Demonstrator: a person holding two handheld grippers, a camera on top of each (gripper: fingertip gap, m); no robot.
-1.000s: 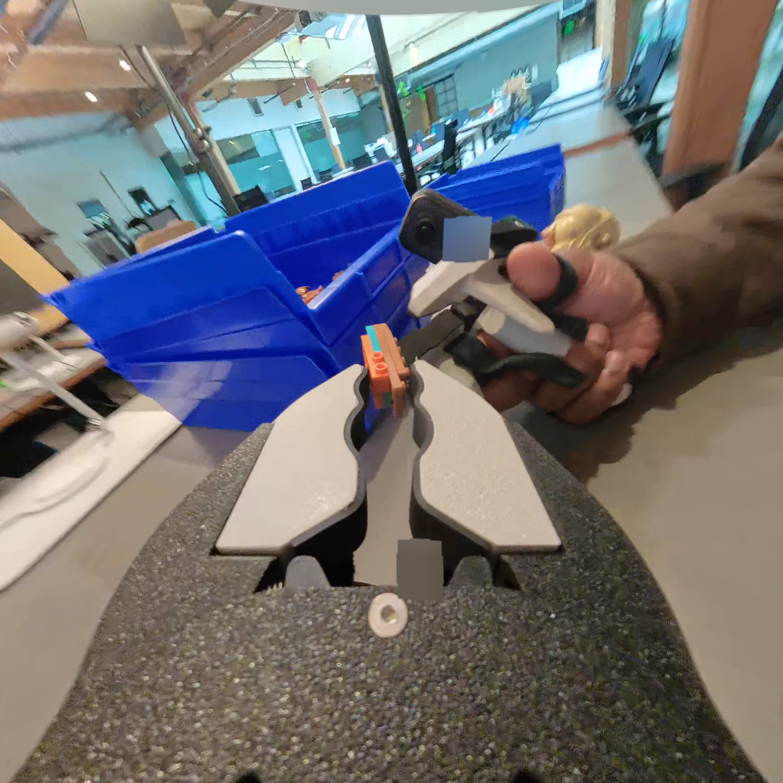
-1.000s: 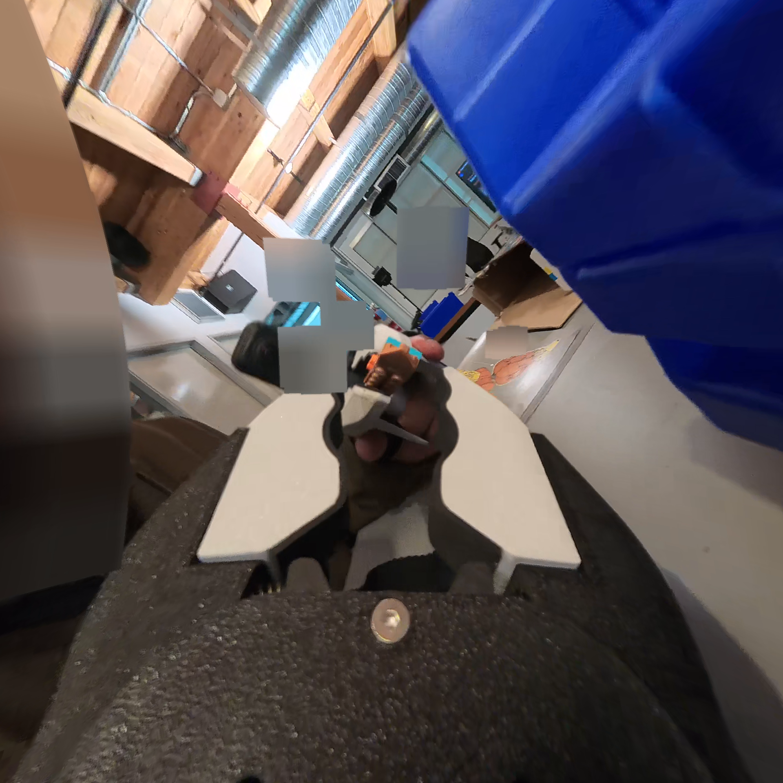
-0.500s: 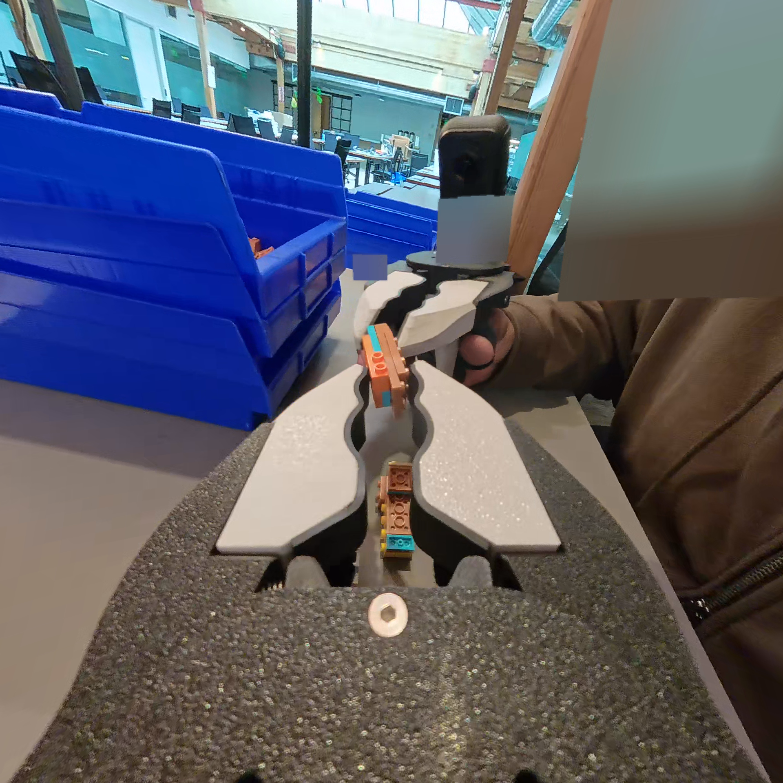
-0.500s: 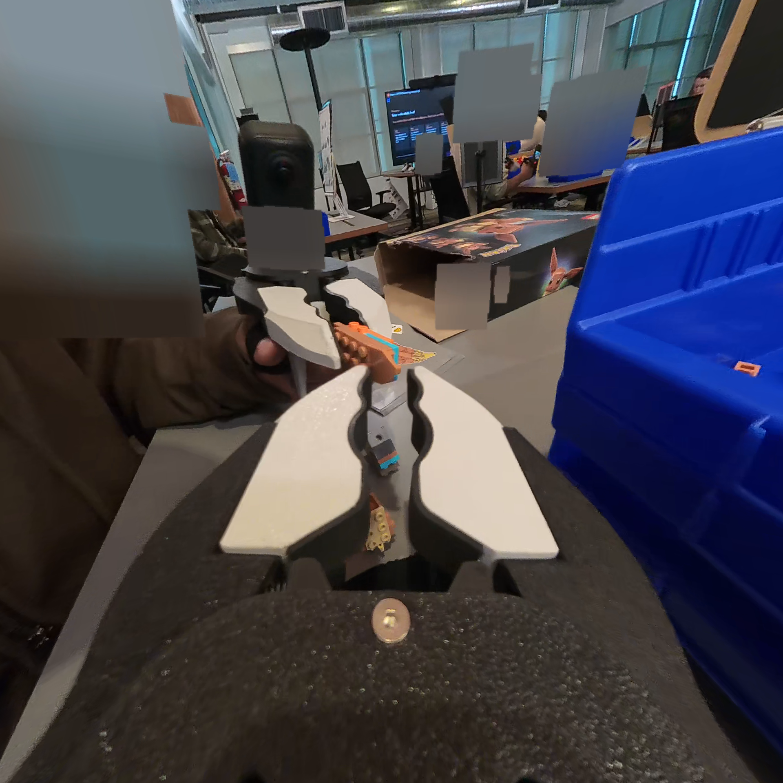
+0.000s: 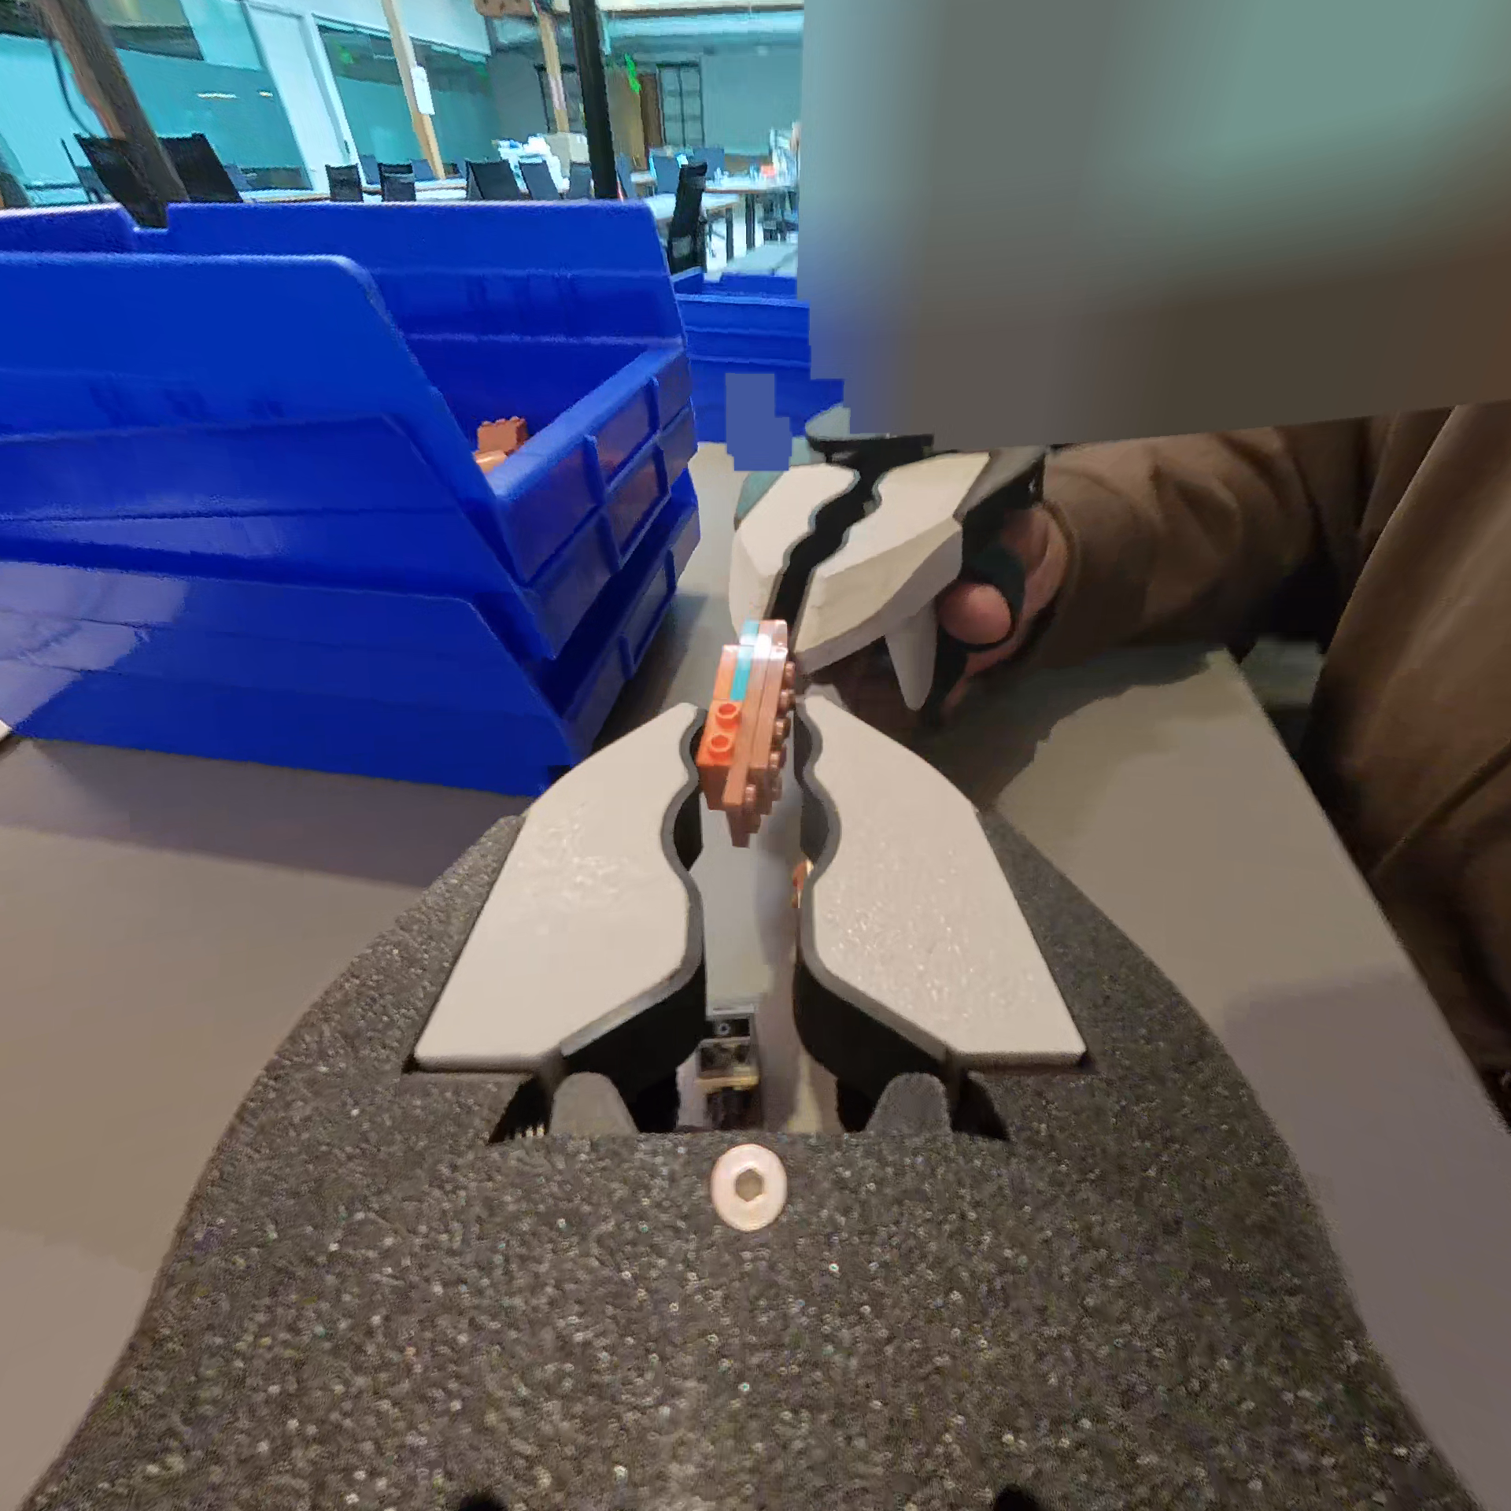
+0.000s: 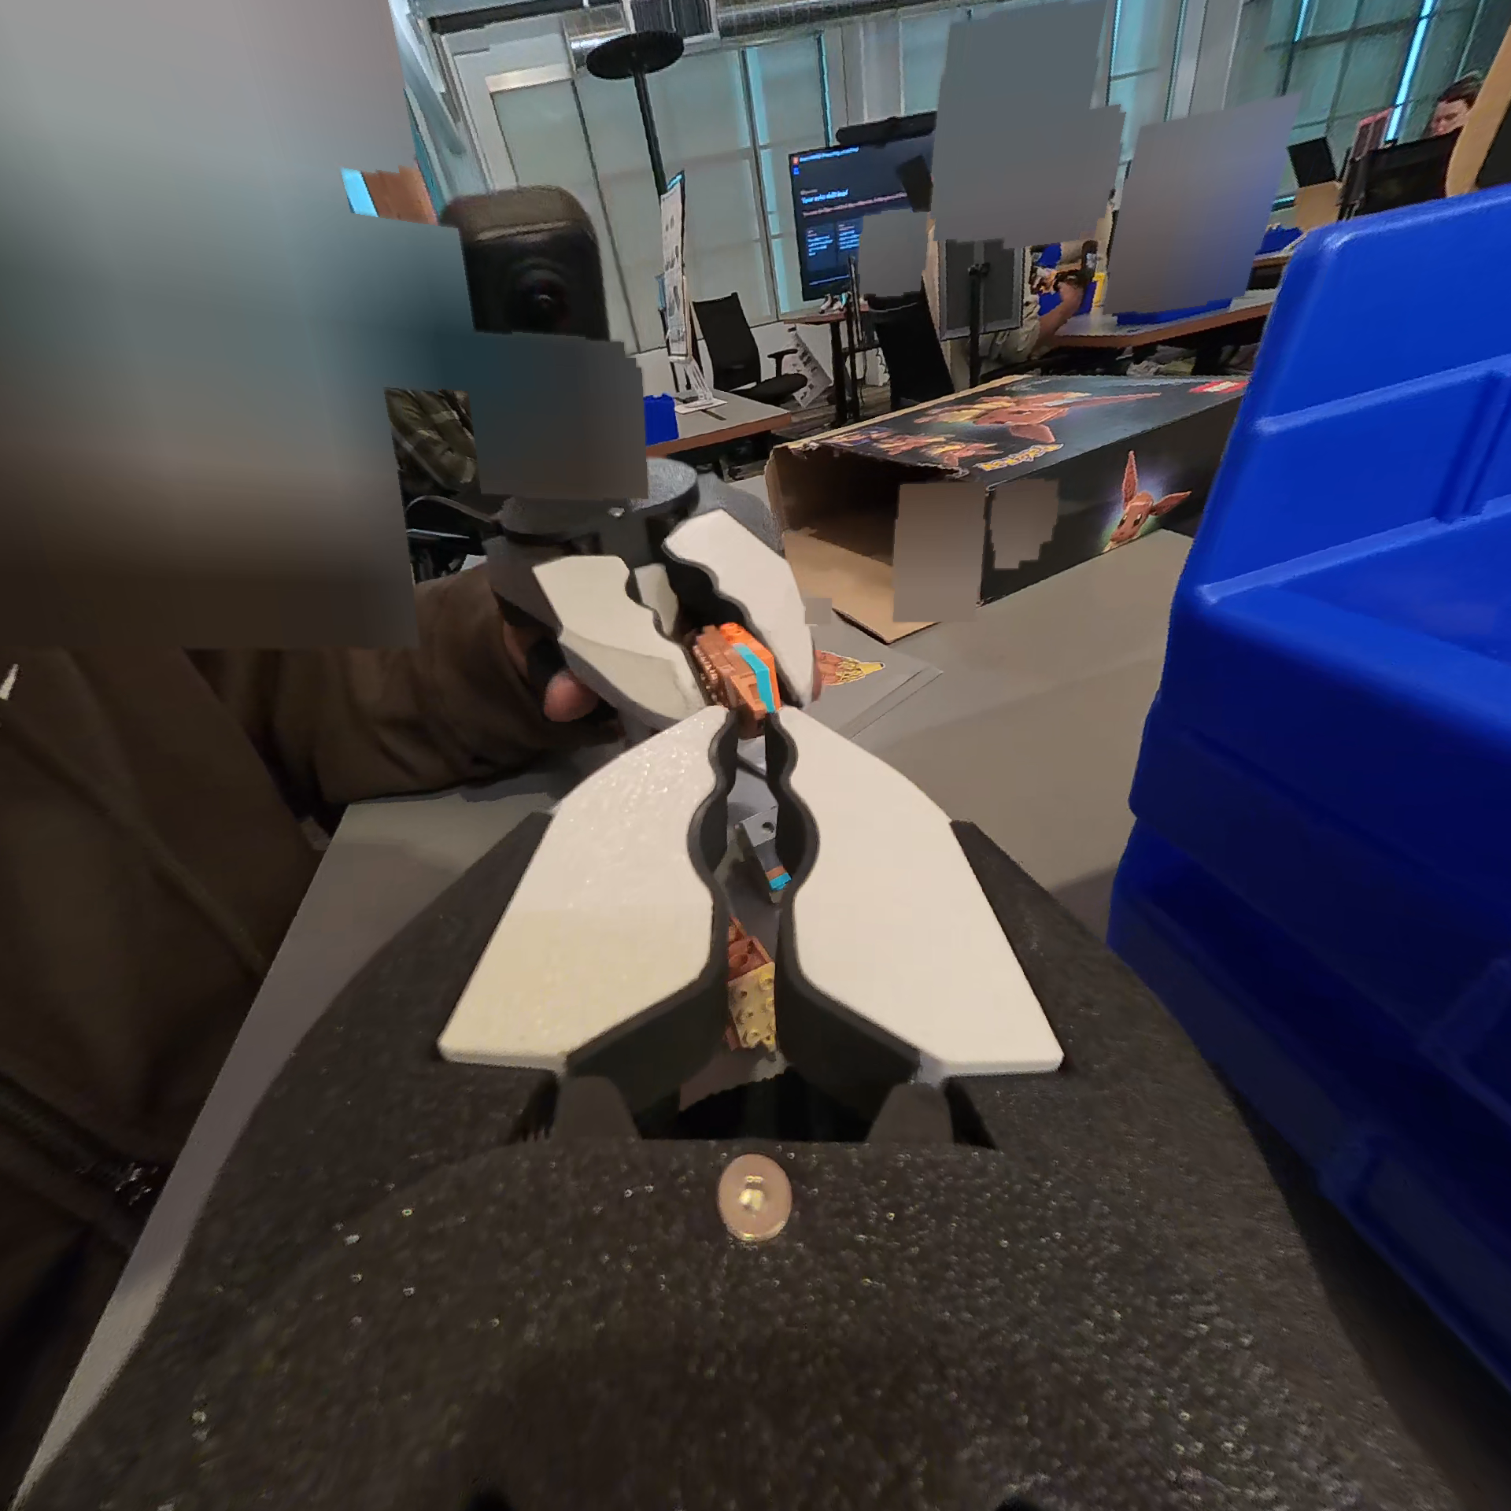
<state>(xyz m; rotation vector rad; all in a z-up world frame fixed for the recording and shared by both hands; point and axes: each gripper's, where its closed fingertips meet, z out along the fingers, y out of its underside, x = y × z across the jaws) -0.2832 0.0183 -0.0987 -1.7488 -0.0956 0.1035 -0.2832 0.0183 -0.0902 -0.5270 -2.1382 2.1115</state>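
Grey tabletop [image 5: 245,940] in an open office, desks and chairs behind. At left, stacked blue bins [image 5: 286,507]; the upper one holds a few brown bricks. Left gripper [image 5: 746,728] pinches a small brick assembly [image 5: 748,728] of brown and orange plates with a teal strip, held on edge between the fingertips and standing up past them. Right gripper [image 5: 789,621] faces it from beyond, jaws drawn nearly together, tips at the assembly's far end; whether they actually grip it is not clear from either view. In the right wrist view the assembly [image 6: 736,670] sits just ahead of that gripper's tips. Loose bricks [image 6: 756,993] lie on the table under it. Farther right, an opened cardboard box [image 6: 1022,490], then blue bins [image 6: 1349,613]. A brown sleeve [image 5: 1185,523] at far right
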